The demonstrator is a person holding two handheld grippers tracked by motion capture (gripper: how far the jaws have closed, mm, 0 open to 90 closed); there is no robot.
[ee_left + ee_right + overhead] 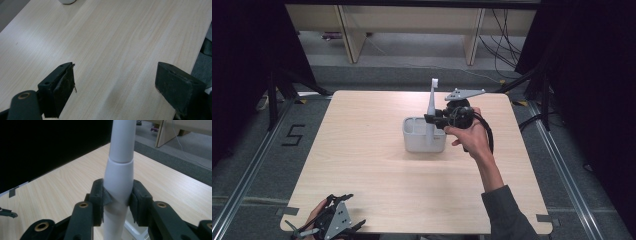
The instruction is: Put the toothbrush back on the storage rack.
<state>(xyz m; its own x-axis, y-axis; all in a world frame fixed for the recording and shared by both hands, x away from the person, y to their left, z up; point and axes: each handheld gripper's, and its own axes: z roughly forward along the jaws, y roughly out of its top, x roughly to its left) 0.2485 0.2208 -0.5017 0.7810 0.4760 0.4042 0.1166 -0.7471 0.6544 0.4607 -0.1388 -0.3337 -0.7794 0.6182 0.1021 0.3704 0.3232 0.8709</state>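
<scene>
Table (377,175): light wood top, bare apart from one item group at centre, slightly toward the far side.

Container (424,135): white, box-shaped, open-topped, sat on the table about mid-width. Contents could not be made out from the high view.

White handled tool (431,107): a long, slim white piece stood nearly upright with its lower end inside the container, at its right side, and its top end rising well above the rim. Long axis close to vertical, leaning slightly. In the right gripper view the shaft (119,167) read as two tapered sections joined end to end. What sort of tool it was could not be told.

Right gripper (447,119): held just right of the container, jaws pointing left and pinched on the shaft from both sides, low on its length. Pads (106,198) pressed against the white surface.

Left gripper (332,222): at the near-left edge of the table, well apart from the container, jaws spread wide over bare wood with nothing between them (115,85).

Judgement: the right hand was plainly the nearer and already had the grip. Since the shaft stood upright in the box, any lift would need to run straight up along that axis to clear the rim.
</scene>
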